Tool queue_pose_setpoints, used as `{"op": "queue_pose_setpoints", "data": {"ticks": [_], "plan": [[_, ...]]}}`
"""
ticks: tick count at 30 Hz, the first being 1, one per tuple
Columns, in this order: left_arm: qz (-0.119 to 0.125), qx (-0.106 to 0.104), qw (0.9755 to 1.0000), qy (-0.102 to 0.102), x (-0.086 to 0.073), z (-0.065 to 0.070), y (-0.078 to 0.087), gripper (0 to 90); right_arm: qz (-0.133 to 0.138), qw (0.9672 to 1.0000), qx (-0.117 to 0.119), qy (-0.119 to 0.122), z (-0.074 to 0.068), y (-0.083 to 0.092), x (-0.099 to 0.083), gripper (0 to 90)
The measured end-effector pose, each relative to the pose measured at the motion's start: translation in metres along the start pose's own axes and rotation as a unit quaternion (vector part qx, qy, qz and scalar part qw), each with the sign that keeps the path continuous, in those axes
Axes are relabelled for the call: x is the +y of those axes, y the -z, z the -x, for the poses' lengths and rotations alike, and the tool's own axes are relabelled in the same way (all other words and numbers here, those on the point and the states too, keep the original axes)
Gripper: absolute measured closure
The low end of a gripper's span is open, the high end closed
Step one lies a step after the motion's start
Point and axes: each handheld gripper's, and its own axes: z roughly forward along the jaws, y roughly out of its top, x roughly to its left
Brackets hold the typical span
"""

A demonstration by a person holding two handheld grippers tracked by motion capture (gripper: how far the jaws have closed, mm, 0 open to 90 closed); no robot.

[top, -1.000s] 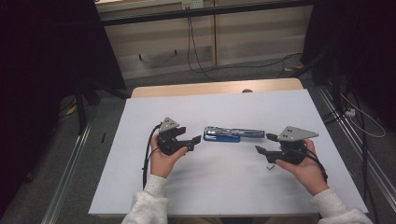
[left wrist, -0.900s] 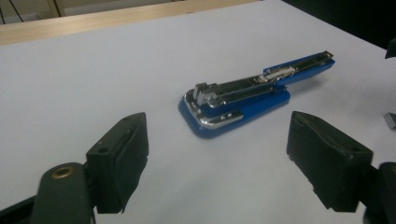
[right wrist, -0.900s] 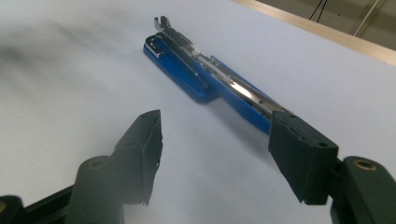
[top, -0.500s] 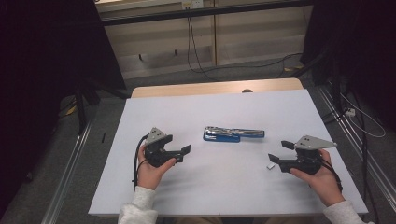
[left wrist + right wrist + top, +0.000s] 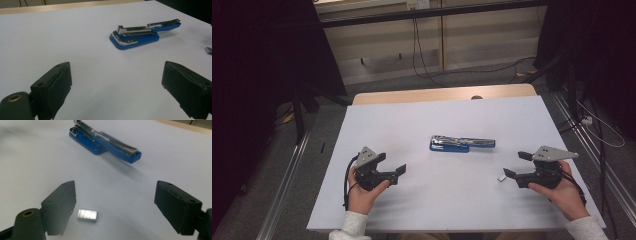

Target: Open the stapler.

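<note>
Stapler (image 5: 462, 143), blue base, chrome top, lying flat, both grippers (image 5: 401, 170) (image 5: 514, 165) spread, just opened, empty.

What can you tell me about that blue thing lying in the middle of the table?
It is a stapler with a blue plastic base and shiny metal upper parts. It lies on the white table, near its middle, long side running across. Its top is swung open, so the metal staple channel shows and the far end lifts off the surface. Nothing touches it but the table: both grippers are held away from it, one on each side. A small silver block of staples lies apart from it, nearer the right gripper.
</note>
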Motion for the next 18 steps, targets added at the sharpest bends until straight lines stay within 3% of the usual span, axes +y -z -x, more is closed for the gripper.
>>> {"op": "queue_pose_setpoints", "data": {"ticks": [2, 8, 15, 18], "plan": [[0.006, 0.0, 1.0, 0.004, -0.001, -0.001, 0.002, 8.7, -0.01, 0.9998, 0.011, 0.014, -0.002, -0.002, -0.001, 15.2], [0.007, 0.0, 1.0, 0.002, -0.005, -0.006, 0.008, 6.2, -0.025, 0.9991, 0.03, 0.017, -0.003, -0.003, -0.002, 15.8], [0.008, -0.008, 0.9999, -0.002, -0.007, -0.007, 0.011, 4.7, -0.043, 0.9976, 0.036, 0.04, -0.005, -0.002, -0.003, 23.4], [0.009, -0.007, 0.9999, 0.0, -0.007, -0.006, 0.011, 4.7, -0.05, 0.9968, 0.038, 0.05, -0.004, -0.002, -0.005, 31.7]]}}
